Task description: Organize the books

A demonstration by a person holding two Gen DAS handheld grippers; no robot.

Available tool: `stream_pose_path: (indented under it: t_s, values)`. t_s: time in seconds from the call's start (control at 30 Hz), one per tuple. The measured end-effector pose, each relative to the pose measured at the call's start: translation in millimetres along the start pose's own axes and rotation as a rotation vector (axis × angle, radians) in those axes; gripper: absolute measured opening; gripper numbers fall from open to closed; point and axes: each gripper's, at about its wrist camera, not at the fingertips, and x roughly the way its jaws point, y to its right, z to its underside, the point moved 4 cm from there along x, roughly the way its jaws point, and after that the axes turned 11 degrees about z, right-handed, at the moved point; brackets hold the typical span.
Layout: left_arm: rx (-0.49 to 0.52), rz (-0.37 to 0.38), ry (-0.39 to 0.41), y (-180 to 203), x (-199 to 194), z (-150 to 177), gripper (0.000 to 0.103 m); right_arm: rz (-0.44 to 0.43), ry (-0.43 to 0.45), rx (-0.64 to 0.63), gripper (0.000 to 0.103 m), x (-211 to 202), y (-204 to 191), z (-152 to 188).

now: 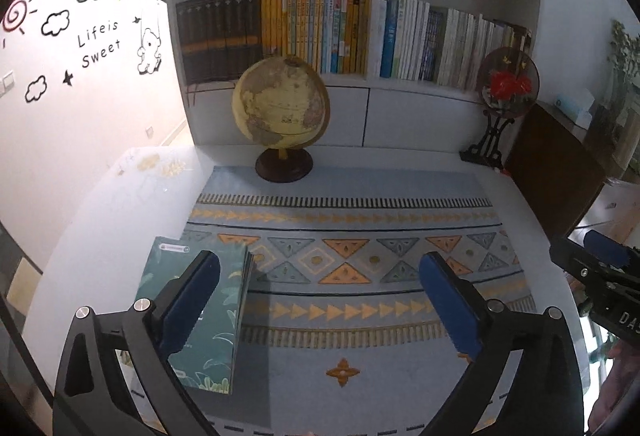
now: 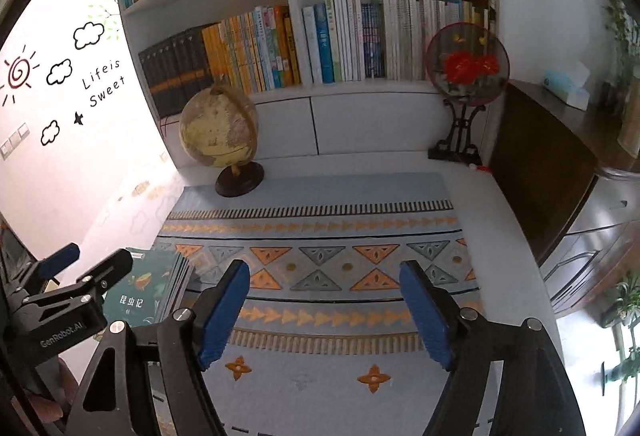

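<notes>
Both grippers are hovering above the patterned mat [image 1: 360,348], tilting down toward it. Left gripper [image 1: 320,300] and right gripper [image 2: 326,310] are gaping wide, gripping nothing. The green books [image 1: 216,316] are lying stacked on the mat's left edge.

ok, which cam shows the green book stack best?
Left wrist: the green illustrated book stack lies nearly whole, only partly behind a finger. Right wrist shows the cover title, with the left tongs overlapping it.
</notes>
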Motion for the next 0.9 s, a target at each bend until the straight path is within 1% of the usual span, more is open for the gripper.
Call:
stream_pose_path:
  t_s: [0.07, 0.13, 0.3, 0.47, 0.67, 0.9]
  values:
    - [0.011, -0.001, -0.016, 1.9, 1.0, 0.5, 0.102, 0.001, -0.004, 0.002, 0.076, 1.7, 1.3, 0.6]
    - [0.023, -0.014, 0.000, 3.9, -2.0, 2.2, 0.102, 0.000, -0.003, 0.006, 0.076, 1.6, 2.5, 1.8]
    - [0.045, -0.011, 0.000, 10.4, -5.0, 5.0, 0.102, 0.003, 0.004, 0.000, 0.076, -0.4, 1.8, 4.1]
    - [0.042, -0.014, -0.005, 13.5, -6.7, 8.0, 0.102, 0.004, 0.013, -0.018, 0.076, -2.8, 1.1, 5.6]
    - [0.033, 0.003, -0.003, 17.3, -9.8, 11.9, 0.102, -0.001, 0.013, 0.004, 0.076, -5.6, 7.5, 8.0]
    - [0.034, 0.000, -0.006, 24.0, -10.0, 18.4, 0.102, 0.006, 0.013, 0.001, 0.076, -9.1, 12.6, 14.2]
